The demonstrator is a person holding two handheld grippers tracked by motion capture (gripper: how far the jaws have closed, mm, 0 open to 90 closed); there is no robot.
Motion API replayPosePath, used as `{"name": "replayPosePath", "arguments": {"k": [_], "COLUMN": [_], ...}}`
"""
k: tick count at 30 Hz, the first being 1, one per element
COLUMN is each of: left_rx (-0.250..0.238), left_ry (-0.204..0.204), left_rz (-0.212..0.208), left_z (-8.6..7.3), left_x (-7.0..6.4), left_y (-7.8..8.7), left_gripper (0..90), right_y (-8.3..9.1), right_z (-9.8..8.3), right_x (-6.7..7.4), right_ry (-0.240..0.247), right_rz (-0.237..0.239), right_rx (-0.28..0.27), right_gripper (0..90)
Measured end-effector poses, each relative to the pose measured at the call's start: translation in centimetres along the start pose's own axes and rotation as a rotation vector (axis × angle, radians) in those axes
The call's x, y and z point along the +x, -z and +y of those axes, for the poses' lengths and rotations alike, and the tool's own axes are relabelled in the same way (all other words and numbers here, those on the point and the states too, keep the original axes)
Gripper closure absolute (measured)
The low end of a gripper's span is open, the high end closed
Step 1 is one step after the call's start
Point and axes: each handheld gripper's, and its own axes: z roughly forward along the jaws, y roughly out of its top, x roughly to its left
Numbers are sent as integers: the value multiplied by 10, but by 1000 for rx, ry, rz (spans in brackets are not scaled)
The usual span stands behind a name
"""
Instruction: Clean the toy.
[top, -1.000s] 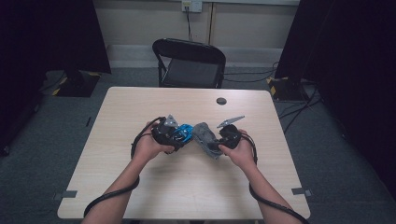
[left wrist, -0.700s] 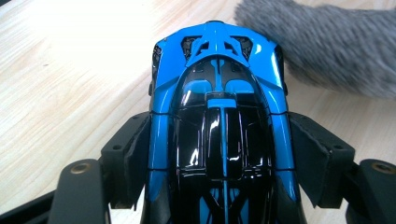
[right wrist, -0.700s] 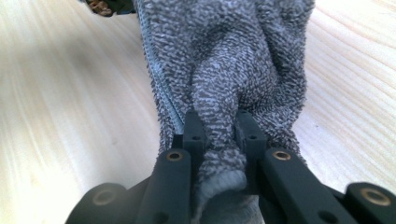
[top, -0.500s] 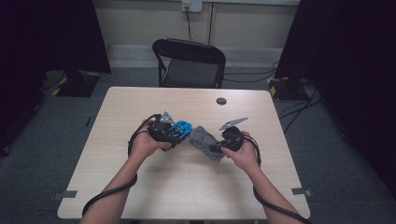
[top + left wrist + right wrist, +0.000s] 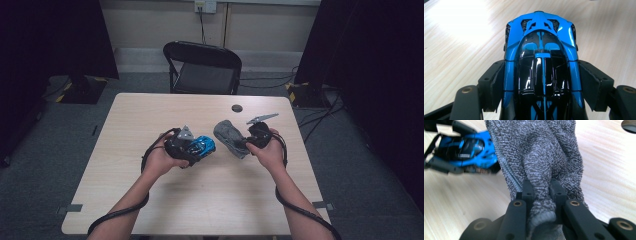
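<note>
Toy car (image 5: 541, 67), centre frame above the table (image 5: 150, 210): rigid, glossy, slippery, clamped at its flanks by left gripper (image 5: 192, 148) fingers; grey cloth (image 5: 541, 157), centre-right: soft, light, pinched in closed right gripper (image 5: 541, 192) fingers.

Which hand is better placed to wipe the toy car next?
Right: its gripper is shut on the cloth, beside the car, which the left gripper holds.

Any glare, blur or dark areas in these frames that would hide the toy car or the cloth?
Left gripper view: a bright glare patch on the table at upper left; the blue toy car is sharp, with reflections on its glossy black roof. Right gripper view: the grey cloth is crisp, the car behind it softer. High view: room edges very dark, tabletop evenly lit.
</note>
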Motion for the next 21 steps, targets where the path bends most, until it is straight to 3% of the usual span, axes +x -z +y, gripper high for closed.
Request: {"name": "replayPosePath", "arguments": {"k": [7, 12, 21], "left_rx": [1, 14, 14], "left_ry": [-17, -57, -71], "left_rz": [-26, -39, -41], "left_z": [-1, 1, 2], "left_x": [-10, -16, -16], "left_y": [-6, -9, -8], "left_gripper": [283, 284, 284], "right_y": [-3, -8, -20], "right_z": [12, 17, 18], "right_x": [2, 5, 12], "right_ry": [12, 11, 42], "right_rz": [0, 7, 23], "right_rx": [-4, 9, 52], "right_gripper": [781, 781, 781]}}
